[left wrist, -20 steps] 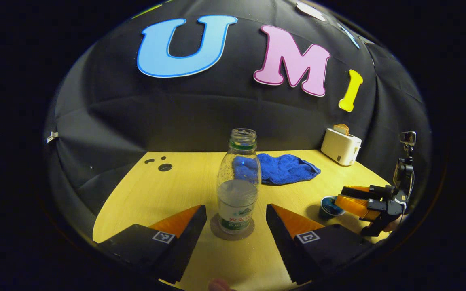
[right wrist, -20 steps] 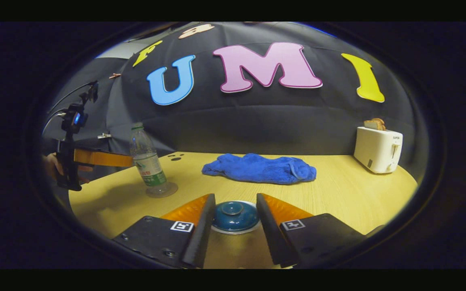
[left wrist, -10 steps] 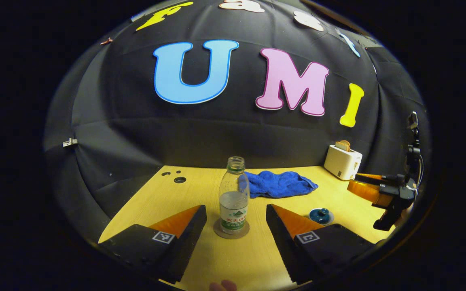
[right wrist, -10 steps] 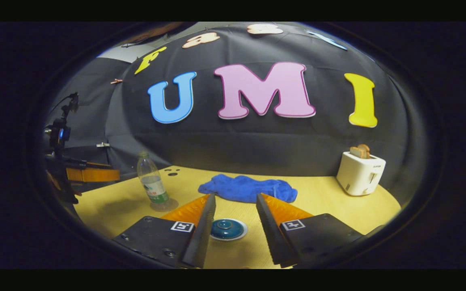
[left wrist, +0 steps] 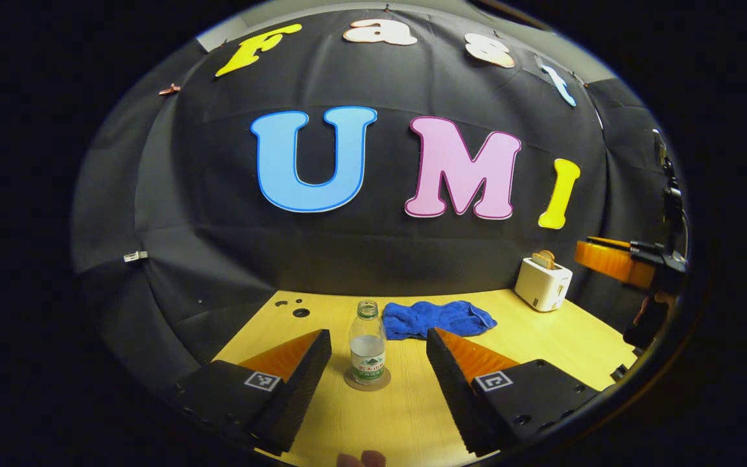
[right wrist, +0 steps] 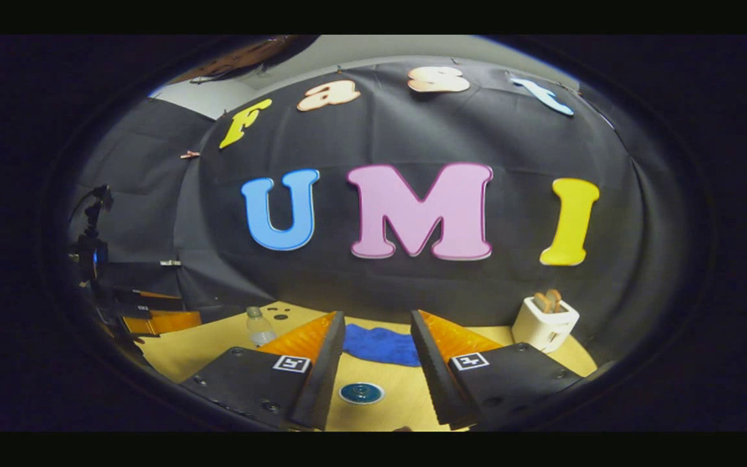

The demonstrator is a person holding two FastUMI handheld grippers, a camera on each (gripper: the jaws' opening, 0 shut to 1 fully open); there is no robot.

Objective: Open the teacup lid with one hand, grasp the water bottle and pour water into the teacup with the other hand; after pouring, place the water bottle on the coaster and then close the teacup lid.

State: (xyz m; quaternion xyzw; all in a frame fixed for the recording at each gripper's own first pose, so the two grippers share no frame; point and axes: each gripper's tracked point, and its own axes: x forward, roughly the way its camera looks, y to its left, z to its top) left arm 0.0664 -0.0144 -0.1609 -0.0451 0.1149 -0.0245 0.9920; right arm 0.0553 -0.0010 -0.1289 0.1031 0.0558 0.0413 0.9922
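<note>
1. Bottle [left wrist: 367, 351] stands upright on its coaster [left wrist: 367, 379], uncapped, on the table [left wrist: 561, 344].
2. Teacup [right wrist: 361, 392] sits lidded between my fingers.
3. My left gripper [left wrist: 379, 366] and right gripper [right wrist: 377, 363] are both spread, empty.
4. Risk: a careless bump tips the open bottle.

A staged recording booth: black cloth walls [left wrist: 218, 246] (clipped up) enclose one wooden table [left wrist: 542, 337] bearing a toaster [left wrist: 543, 283].

Wooden table [left wrist: 542, 350] bears coaster [left wrist: 349, 384], blue cloth [left wrist: 438, 319], toaster [left wrist: 542, 284], lidded teacup [right wrist: 361, 392].
</note>
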